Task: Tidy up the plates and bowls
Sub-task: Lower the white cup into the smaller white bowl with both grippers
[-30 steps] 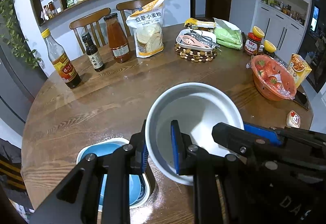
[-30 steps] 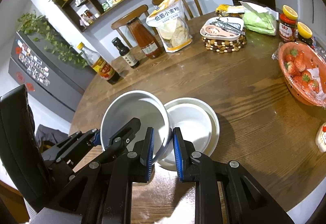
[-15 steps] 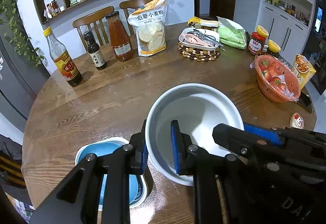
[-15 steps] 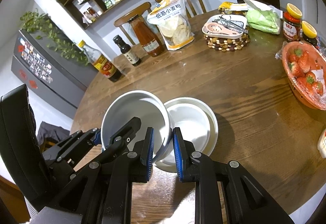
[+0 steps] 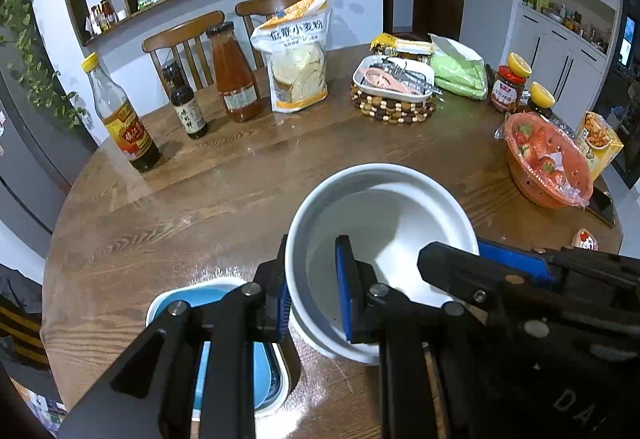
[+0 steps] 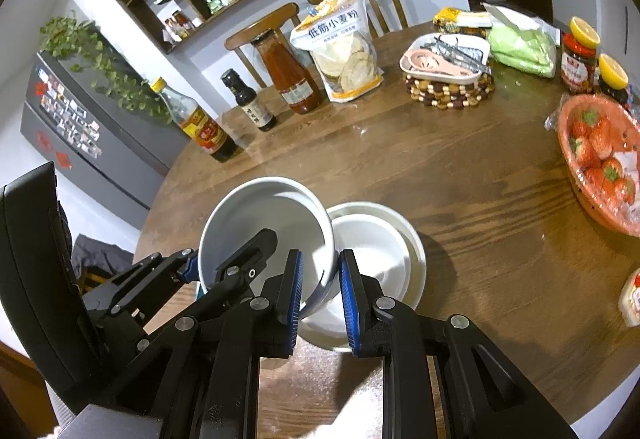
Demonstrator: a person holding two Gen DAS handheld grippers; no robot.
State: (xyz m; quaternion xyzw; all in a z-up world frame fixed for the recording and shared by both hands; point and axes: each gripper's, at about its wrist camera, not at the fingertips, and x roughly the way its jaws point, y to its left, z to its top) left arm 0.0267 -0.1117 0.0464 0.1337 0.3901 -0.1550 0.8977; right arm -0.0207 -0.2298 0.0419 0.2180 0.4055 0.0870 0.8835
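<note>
Round wooden table (image 6: 460,175), crowded along its far edge with bottles, a flour bag and a trivet, strawberries in a colander at the right edge. Near the front edge, held off the wood: white bowl (image 5: 384,223), deep, thick-walled, tilted. Clamped on its rim from both sides: left gripper (image 5: 314,297) with one blue pad inside the wall and one outside, right gripper (image 6: 319,285) likewise pinching the opposite rim. Below and just right of it in the right view, stacked white plates (image 6: 384,239) resting on the table; at the front left edge, partly hidden behind the left gripper, blue dish (image 5: 224,323). Looks glazed ceramic: stiff, fairly heavy, slick, liable to chip or crack if knocked against the plates. Best taken by the rim, wall squarely between the pads, as now; probably safer with two opposite holds than one, given the weight and smooth glaze.
</note>
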